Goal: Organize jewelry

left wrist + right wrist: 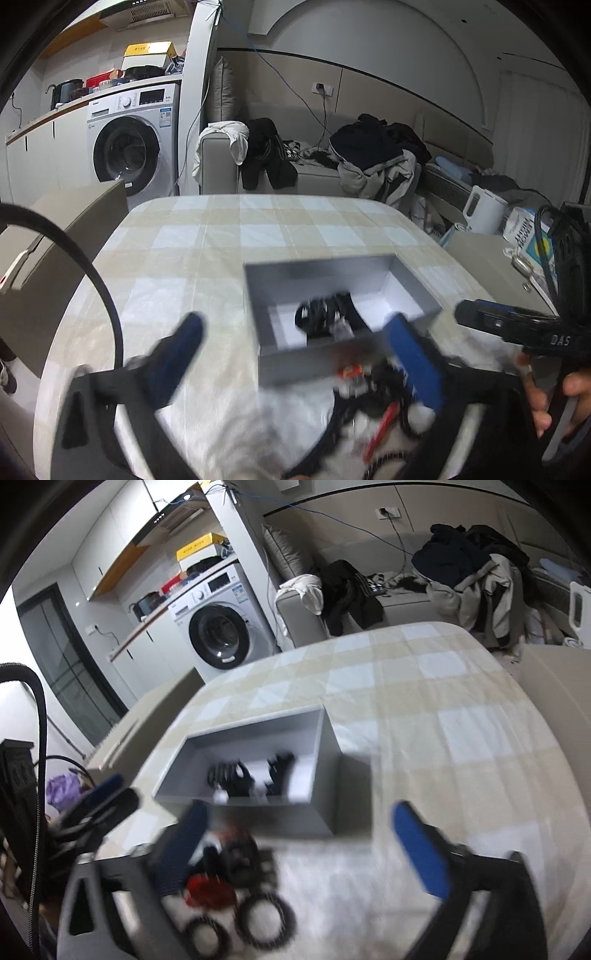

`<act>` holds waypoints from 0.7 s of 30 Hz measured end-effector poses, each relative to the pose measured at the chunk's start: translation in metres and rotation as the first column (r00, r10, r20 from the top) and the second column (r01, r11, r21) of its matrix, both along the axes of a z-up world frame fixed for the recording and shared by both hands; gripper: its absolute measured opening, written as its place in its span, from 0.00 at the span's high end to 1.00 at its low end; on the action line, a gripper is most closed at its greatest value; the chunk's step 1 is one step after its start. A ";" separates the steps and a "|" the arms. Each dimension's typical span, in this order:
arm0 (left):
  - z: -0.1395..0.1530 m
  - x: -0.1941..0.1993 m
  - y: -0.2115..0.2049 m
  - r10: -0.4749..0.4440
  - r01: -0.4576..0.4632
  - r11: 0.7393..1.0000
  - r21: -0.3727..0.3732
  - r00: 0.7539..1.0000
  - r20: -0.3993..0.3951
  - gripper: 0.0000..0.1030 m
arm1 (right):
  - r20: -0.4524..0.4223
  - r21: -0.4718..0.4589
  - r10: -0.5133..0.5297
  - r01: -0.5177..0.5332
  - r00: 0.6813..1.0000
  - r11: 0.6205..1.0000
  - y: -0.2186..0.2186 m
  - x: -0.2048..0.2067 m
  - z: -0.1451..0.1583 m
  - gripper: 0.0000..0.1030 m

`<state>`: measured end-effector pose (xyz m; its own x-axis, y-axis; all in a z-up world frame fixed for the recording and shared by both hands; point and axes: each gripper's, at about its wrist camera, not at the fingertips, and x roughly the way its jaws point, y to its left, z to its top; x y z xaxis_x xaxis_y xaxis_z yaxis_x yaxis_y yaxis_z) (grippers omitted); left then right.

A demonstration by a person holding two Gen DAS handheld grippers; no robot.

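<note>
Left gripper: jaws spread wide with nothing between them, low centre of the left wrist view, over the loose pile.
Right gripper: also wide open and empty, low centre of its own view; in the left wrist view it pokes in at the right edge, a hand behind it.
Grey box: mid-frame on the checked tablecloth, open-topped, already holding a few dark pieces.
Loose jewelry: blurred tangle just in front of the box, at the bottom of both frames; I take it as still to be sorted.
Progress: partly done, I'd judge; some pieces are boxed, a good heap remains.
Right view only: two dark beaded bracelets and a red piece lie separately.
Left view only: a red strand trailing downward, and a white kettle at right.
</note>
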<state>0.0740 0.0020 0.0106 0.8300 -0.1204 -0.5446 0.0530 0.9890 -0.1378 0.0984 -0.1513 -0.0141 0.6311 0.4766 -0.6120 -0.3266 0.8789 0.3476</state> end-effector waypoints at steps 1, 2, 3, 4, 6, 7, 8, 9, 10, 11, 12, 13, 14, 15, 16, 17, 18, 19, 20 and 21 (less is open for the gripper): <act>-0.001 -0.003 0.001 0.003 -0.003 1.000 0.002 1.000 -0.001 0.01 | 0.006 -0.015 -0.007 0.007 1.000 1.000 -0.002 -0.005 -0.002 0.00; -0.002 -0.009 0.002 0.008 -0.008 1.000 0.006 1.000 -0.002 0.01 | 0.011 -0.042 -0.017 0.018 1.000 0.999 -0.003 -0.011 -0.006 0.00; -0.006 -0.016 0.002 0.017 -0.017 1.000 0.012 1.000 -0.009 0.01 | 0.012 -0.065 -0.025 0.025 1.000 0.998 -0.003 -0.016 -0.009 0.00; -0.007 -0.018 0.002 0.021 -0.021 1.000 0.015 1.000 -0.015 0.01 | 0.009 -0.087 -0.024 0.025 1.000 0.996 -0.003 -0.020 -0.012 0.00; -0.014 -0.025 0.003 0.026 -0.026 1.000 0.006 0.999 -0.034 0.01 | -0.014 -0.113 -0.001 0.000 1.000 0.994 -0.001 -0.028 -0.020 0.00; -0.016 -0.026 0.003 0.028 -0.028 1.000 -0.002 0.999 -0.043 0.01 | -0.024 -0.119 0.011 -0.014 1.000 0.993 0.000 -0.030 -0.023 0.00; -0.019 -0.028 0.004 0.029 -0.030 1.000 -0.011 0.998 -0.050 0.01 | -0.033 -0.124 0.026 -0.030 0.999 0.992 0.001 -0.034 -0.025 0.00; -0.021 -0.029 0.005 0.029 -0.030 0.999 -0.015 0.998 -0.060 0.01 | -0.039 -0.127 0.040 -0.045 0.998 0.991 0.002 -0.036 -0.026 0.00; -0.023 -0.030 0.005 0.031 -0.033 0.999 -0.016 0.997 -0.066 0.01 | -0.042 -0.128 0.054 -0.059 0.998 0.990 0.003 -0.039 -0.027 0.00; -0.024 -0.031 0.005 0.033 -0.035 0.999 -0.016 0.997 -0.068 0.01 | -0.049 -0.126 0.068 -0.074 0.996 0.989 0.005 -0.041 -0.028 0.00; -0.025 -0.032 0.005 0.035 -0.036 0.999 -0.015 0.997 -0.073 0.01 | -0.062 -0.116 0.086 -0.092 0.994 0.989 0.007 -0.042 -0.029 0.01; -0.027 -0.031 0.005 0.039 -0.040 0.999 -0.013 0.996 -0.080 0.01 | -0.070 -0.107 0.097 -0.105 0.993 0.989 0.008 -0.043 -0.031 0.09; -0.028 -0.032 0.005 0.042 -0.043 0.999 -0.012 0.996 -0.084 0.01 | -0.084 -0.097 0.115 -0.123 0.990 0.988 0.010 -0.045 -0.033 0.18; -0.030 -0.032 0.006 0.042 -0.043 0.999 -0.015 0.995 -0.088 0.01 | -0.099 -0.094 0.130 -0.140 0.987 0.986 0.013 -0.045 -0.035 0.22; -0.031 -0.033 0.007 0.043 -0.045 0.999 -0.017 0.995 -0.091 0.01 | -0.114 -0.094 0.148 -0.159 0.982 0.983 0.017 -0.045 -0.037 0.30; -0.031 -0.033 0.007 0.047 -0.049 0.999 -0.018 0.994 -0.094 0.01 | -0.124 -0.094 0.164 -0.176 0.979 0.980 0.021 -0.045 -0.040 0.39; -0.032 -0.033 0.007 0.049 -0.051 0.999 -0.017 0.994 -0.098 0.01 | -0.132 -0.098 0.171 -0.184 0.976 0.978 0.024 -0.045 -0.042 0.42; -0.033 -0.033 0.005 0.048 -0.050 0.999 -0.010 0.994 -0.100 0.01 | -0.140 -0.102 0.175 -0.191 0.974 0.976 0.026 -0.046 -0.044 0.46; -0.034 -0.035 0.005 0.047 -0.048 0.999 -0.005 0.994 -0.098 0.01 | -0.143 -0.102 0.180 -0.195 0.973 0.975 0.027 -0.046 -0.045 0.46; -0.034 -0.035 0.004 0.045 -0.045 0.999 0.004 0.994 -0.098 0.01 | -0.142 -0.098 0.181 -0.196 0.973 0.976 0.028 -0.046 -0.045 0.46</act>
